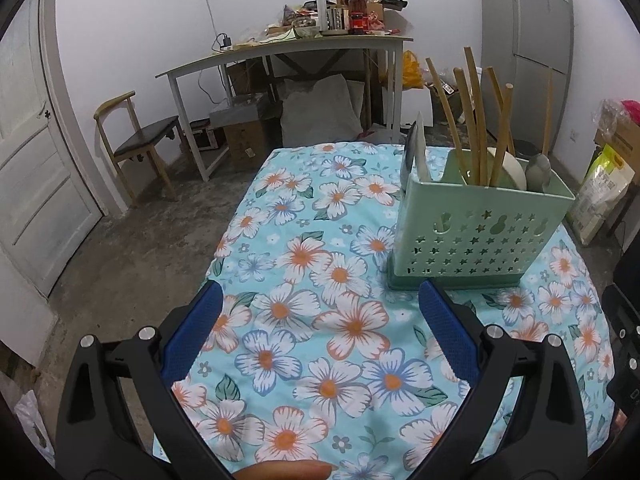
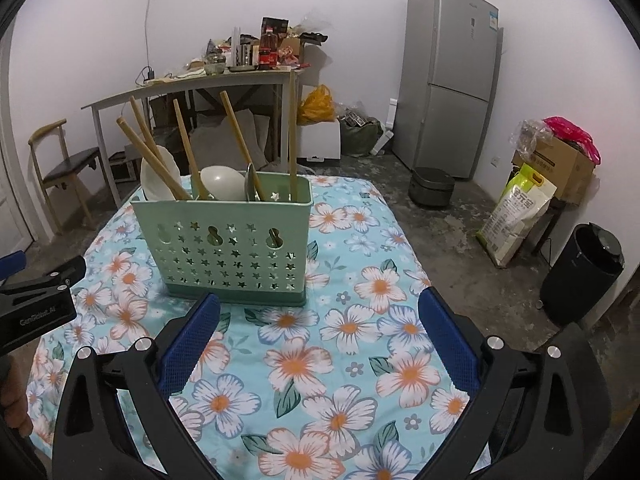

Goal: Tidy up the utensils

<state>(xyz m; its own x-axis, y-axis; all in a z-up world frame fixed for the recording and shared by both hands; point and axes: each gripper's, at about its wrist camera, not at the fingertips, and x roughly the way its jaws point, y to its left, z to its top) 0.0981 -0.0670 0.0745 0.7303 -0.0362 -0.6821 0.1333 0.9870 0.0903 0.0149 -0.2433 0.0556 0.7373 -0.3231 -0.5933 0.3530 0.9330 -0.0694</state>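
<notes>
Two grippers, black-framed with blue textured pads, each with jaws spread wide and nothing between them. Left gripper (image 1: 320, 300): jaws held over bare flowered cloth, with a fingertip (image 1: 288, 470) showing at the bottom edge of its view. Right gripper (image 2: 320, 306): jaws likewise empty, standing just in front of the holder's base without touching it; the left gripper's black body appears at the left edge of this view. One tablecloth (image 2: 352, 360), light blue with white and orange flowers, covering the counter. One utensil holder (image 2: 224, 248), pale green plastic with star and gourd cut-outs and a darker green base, standing upright on the cloth; in the left view it sits beyond and to the right of the jaws. Contents, standing bowl-down or leaning: several wooden handles (image 2: 188, 152), two white spoon bowls (image 2: 220, 184), one metal spoon (image 2: 250, 186), and a single thin upright stick (image 2: 293, 136) in the right-hand end. One white flat piece (image 1: 420, 152) rises at the holder's far left corner in the left view; what it is cannot be told. Background: cluttered grey table (image 1: 280, 48), wooden chair (image 1: 136, 140), silver refrigerator (image 2: 452, 80), black bin (image 2: 580, 276), yellow-green sack (image 2: 516, 212), cardboard boxes (image 2: 560, 164).
</notes>
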